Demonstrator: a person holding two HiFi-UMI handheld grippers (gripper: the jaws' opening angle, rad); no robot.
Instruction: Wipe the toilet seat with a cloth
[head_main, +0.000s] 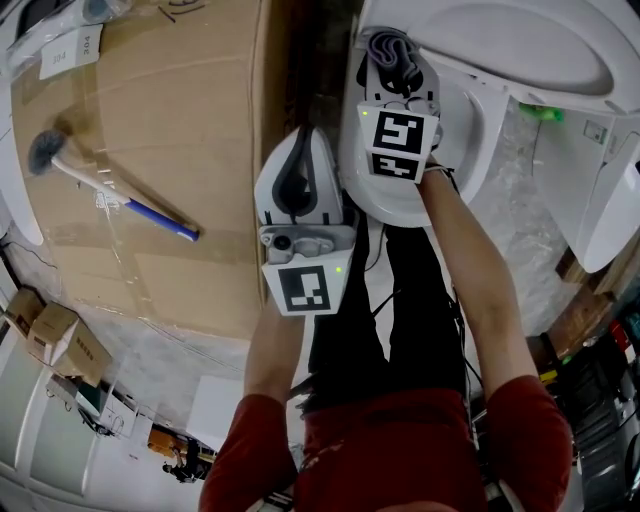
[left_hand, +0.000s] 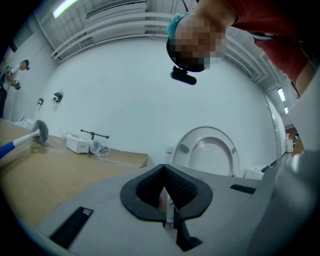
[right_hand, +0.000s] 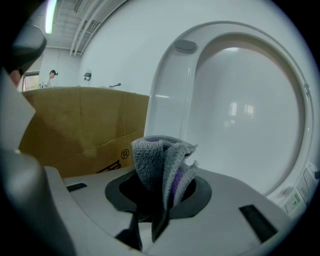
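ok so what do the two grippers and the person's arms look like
Both are pale grey-white moulded shells with black padded jaw openings: the left gripper and the right gripper. Each carries a cube with black-and-white square markers and a small green light. The person wears a red top with short sleeves, and the forearms are bare.

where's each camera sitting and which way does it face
Head view: on the head, looking steeply down at left gripper, right gripper, cloth and toilet; forearms, red shirt show.
Left gripper view: on that gripper, looking along shut empty jaws toward wall and toilet; red sleeve above.
Right gripper view: on that gripper, looking past the clamped cloth at the raised seat; no body part clear.
Shared: both gripper views show raised seat, cardboard box.
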